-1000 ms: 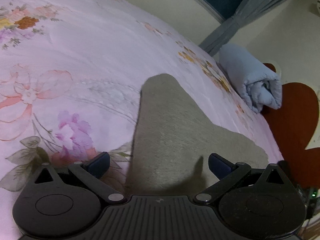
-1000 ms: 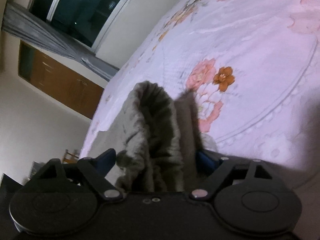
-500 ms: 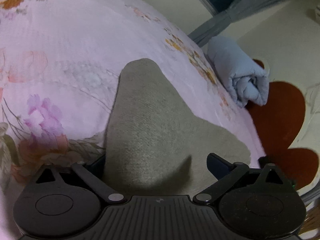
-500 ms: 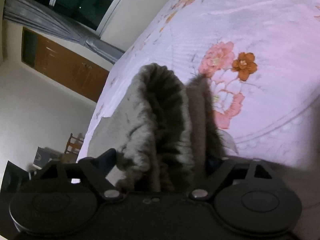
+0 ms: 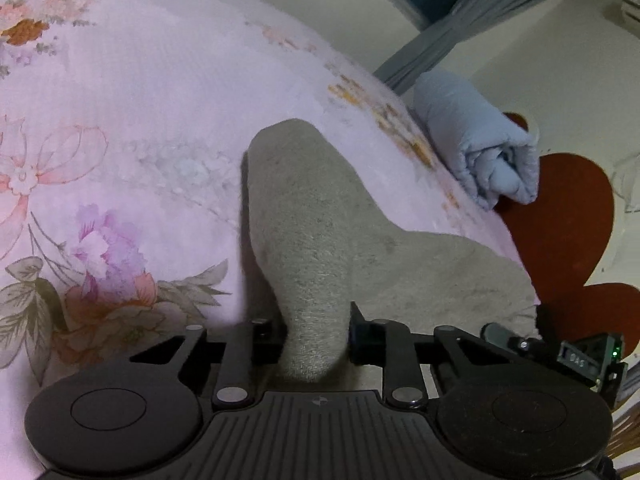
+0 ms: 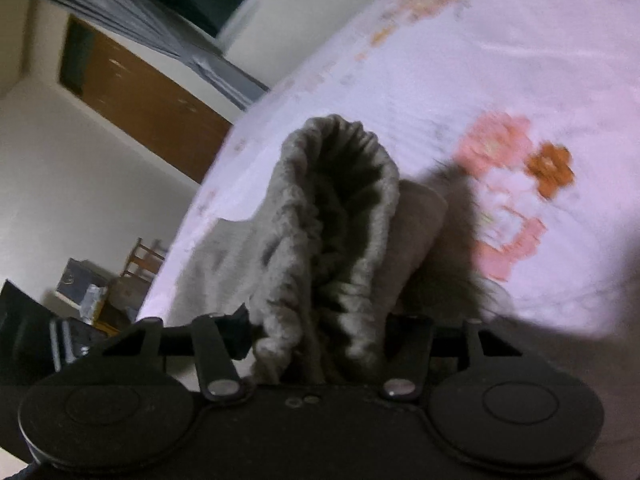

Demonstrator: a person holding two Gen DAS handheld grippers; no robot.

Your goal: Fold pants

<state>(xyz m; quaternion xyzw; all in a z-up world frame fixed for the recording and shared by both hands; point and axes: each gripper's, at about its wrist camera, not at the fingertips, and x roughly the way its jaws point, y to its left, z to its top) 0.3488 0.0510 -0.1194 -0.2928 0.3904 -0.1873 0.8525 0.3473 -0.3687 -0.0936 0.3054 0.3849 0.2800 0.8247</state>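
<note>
Closing on a ridge of the grey pants (image 5: 320, 240), with the left gripper (image 5: 318, 338) low in the centre of the left wrist view and the knit fabric pinched up between both jaws. Lying on the floral bedspread (image 5: 120, 120), stretching from the jaws toward the upper middle of that frame to a rounded end, with a second lobe spreading to the right edge of the bed near the rolled blue blanket (image 5: 480, 140). Closing too in the right wrist view, with the right gripper (image 6: 320, 340) low centre and the gathered waistband (image 6: 340, 220) bunched thick between its jaws, its mouth gaping toward the upper middle of the frame; blurred, so cannot tell for sure how hard the pads press. Running straight ahead from each gripper, up the frame, so probably a long axis in line with both tools rather than across them. Holding separate parts of the same garment, so neither hand clearly nearer; likely calls for carrying both held parts together up the frame, over the flat cloth, to make the fold. Risking a slip of the bulky waistband if the squeeze stays partial.
</note>
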